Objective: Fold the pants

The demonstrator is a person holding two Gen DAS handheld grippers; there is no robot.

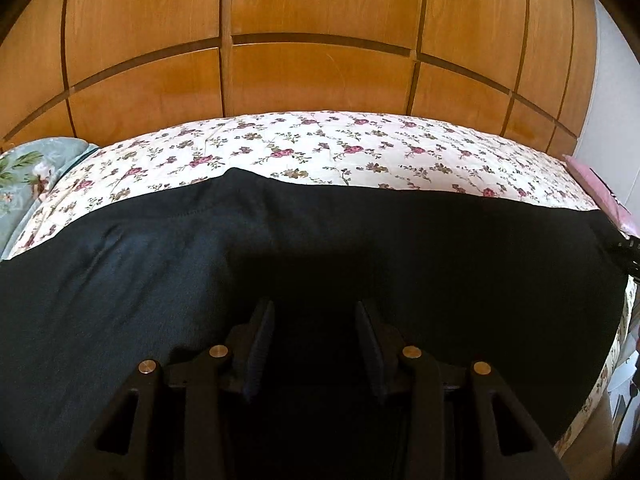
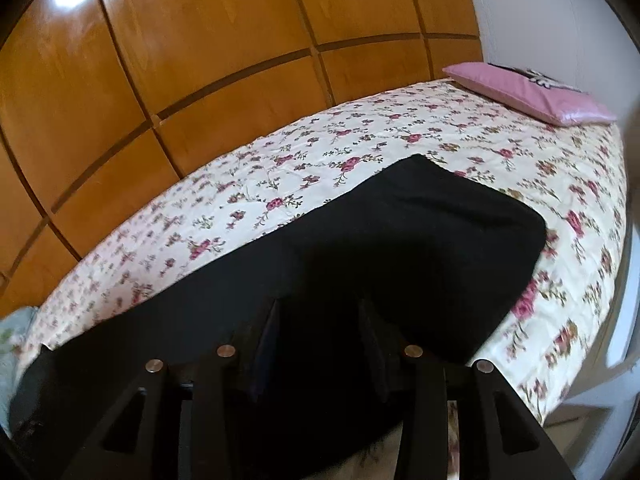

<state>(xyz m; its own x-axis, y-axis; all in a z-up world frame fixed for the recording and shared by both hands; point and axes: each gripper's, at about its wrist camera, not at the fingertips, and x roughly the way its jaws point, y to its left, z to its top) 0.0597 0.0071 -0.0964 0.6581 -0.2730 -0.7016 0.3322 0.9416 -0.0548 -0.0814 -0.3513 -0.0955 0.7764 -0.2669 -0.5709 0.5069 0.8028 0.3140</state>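
Observation:
Black pants (image 1: 320, 240) lie spread flat across a floral bedspread (image 1: 320, 148). My left gripper (image 1: 315, 312) hovers just above the middle of the dark fabric with its jaws apart and nothing between them. In the right wrist view the pants (image 2: 420, 240) run diagonally, with one end near the bed's right side. My right gripper (image 2: 318, 312) is open and empty above the fabric near that end. The part of the right gripper at the far right edge of the left wrist view (image 1: 628, 252) is dark and unclear.
A wooden panelled wardrobe (image 1: 320, 60) stands behind the bed. A pink pillow (image 2: 532, 96) lies at the bed's far right end. A pale green floral pillow (image 1: 24, 176) lies at the left end. A white wall (image 2: 560, 20) is at the right.

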